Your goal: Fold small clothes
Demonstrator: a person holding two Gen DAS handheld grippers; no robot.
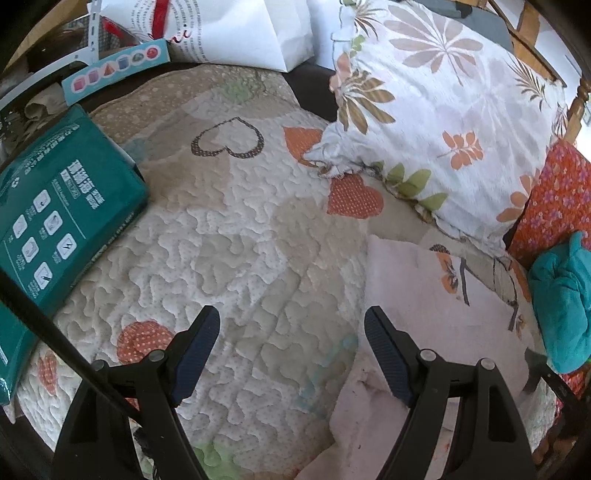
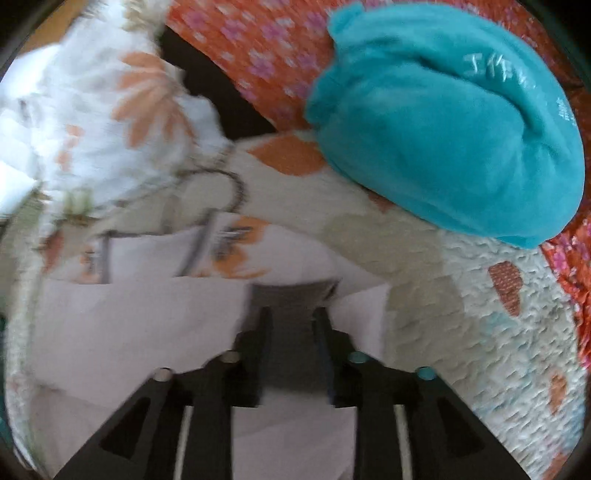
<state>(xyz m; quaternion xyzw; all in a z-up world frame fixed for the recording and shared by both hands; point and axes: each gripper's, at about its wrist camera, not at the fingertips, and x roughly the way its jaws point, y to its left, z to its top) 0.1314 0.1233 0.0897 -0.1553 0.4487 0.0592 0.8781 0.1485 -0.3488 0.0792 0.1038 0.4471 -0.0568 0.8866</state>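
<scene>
Quilted bedspread point(image 1: 236, 236) carries the limp pale pink garment point(image 1: 424, 295), best pinched at an edge; my left claw point(image 1: 291, 328) gapes empty, my right claw point(image 2: 291, 317) hangs half-parted over it.

Teal package point(image 1: 55, 206): white print, unreadable. White bag point(image 1: 207, 26): print unreadable.

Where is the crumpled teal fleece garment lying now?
The crumpled teal fleece garment fills the right wrist view's upper right, resting on the quilted bedspread against the orange flowered cushion.
</scene>
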